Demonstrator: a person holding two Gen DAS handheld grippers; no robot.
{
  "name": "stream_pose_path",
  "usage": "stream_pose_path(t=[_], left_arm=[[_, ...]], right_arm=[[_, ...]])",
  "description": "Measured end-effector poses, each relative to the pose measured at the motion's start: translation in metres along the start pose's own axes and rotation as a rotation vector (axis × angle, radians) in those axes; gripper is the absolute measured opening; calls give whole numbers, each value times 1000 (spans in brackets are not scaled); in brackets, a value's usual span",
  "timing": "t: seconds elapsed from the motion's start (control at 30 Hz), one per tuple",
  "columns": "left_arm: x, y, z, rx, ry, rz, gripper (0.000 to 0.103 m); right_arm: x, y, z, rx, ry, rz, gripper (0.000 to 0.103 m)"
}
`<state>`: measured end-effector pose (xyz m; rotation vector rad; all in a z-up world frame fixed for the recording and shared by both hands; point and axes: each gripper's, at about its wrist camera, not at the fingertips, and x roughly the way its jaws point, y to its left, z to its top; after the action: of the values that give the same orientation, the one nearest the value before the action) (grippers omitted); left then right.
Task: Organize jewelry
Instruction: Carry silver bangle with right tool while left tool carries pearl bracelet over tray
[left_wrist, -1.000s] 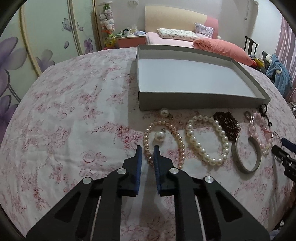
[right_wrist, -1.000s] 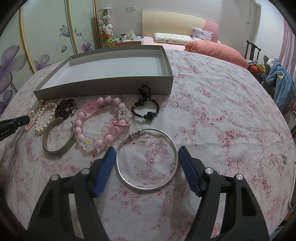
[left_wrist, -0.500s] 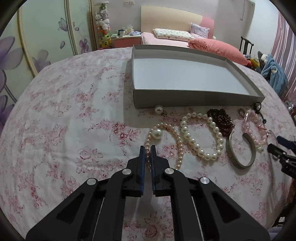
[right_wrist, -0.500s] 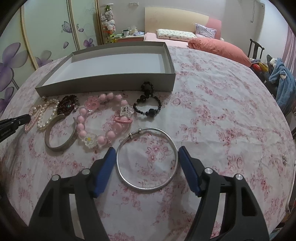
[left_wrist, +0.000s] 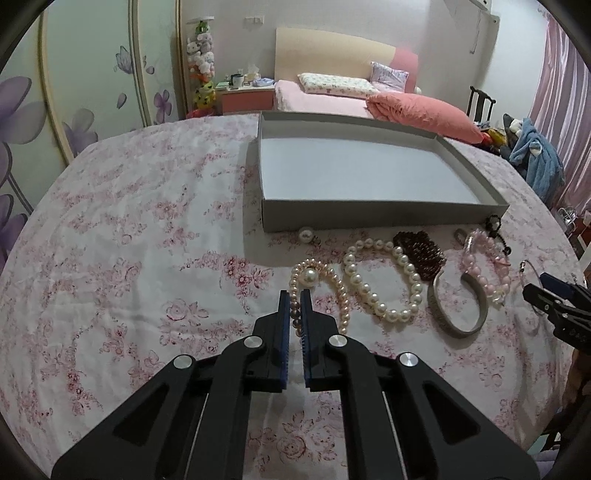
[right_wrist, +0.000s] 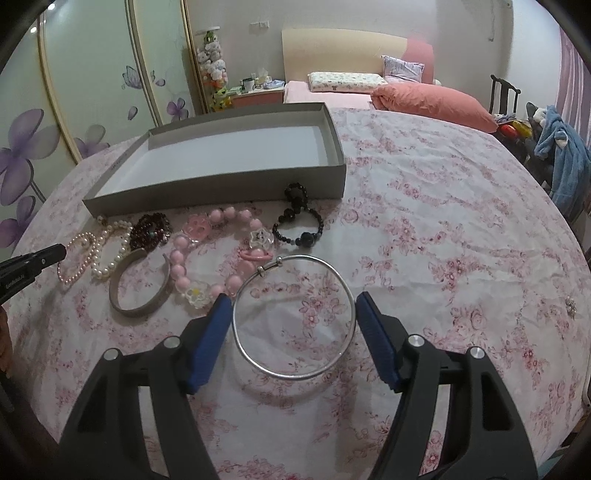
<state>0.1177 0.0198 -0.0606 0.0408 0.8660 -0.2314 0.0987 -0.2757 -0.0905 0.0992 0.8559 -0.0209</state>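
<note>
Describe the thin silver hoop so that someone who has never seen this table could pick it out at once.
Start at the shallow grey box on the flowered cloth; a row of jewelry lies along its near side. At the right end of that row, nearest the camera, the thin silver hoop lies flat between the open fingers of the right gripper. It is the one plain wire ring with no beads, thinner than the wide grey cuff.

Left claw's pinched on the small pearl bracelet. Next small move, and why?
Probably lift it and carry it toward the grey box. The left claw is shut on the small pearl bracelet, which lies on the cloth, and the box holds nothing yet.
</note>
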Motion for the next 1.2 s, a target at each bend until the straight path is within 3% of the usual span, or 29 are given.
stream_pose_path(t=[0.7,1.0,1.2], left_arm=[[-37,-32,14,29,-185,-106,6],[-54,-43,20,31,-271,-102,6],[-62,-51,33,20,-346,-48,6]], right_arm=[[-39,28,9,32,-227,95,68],[-61,48,20,5,-348,81,68],[-71,56,36,12,-417,43,68]])
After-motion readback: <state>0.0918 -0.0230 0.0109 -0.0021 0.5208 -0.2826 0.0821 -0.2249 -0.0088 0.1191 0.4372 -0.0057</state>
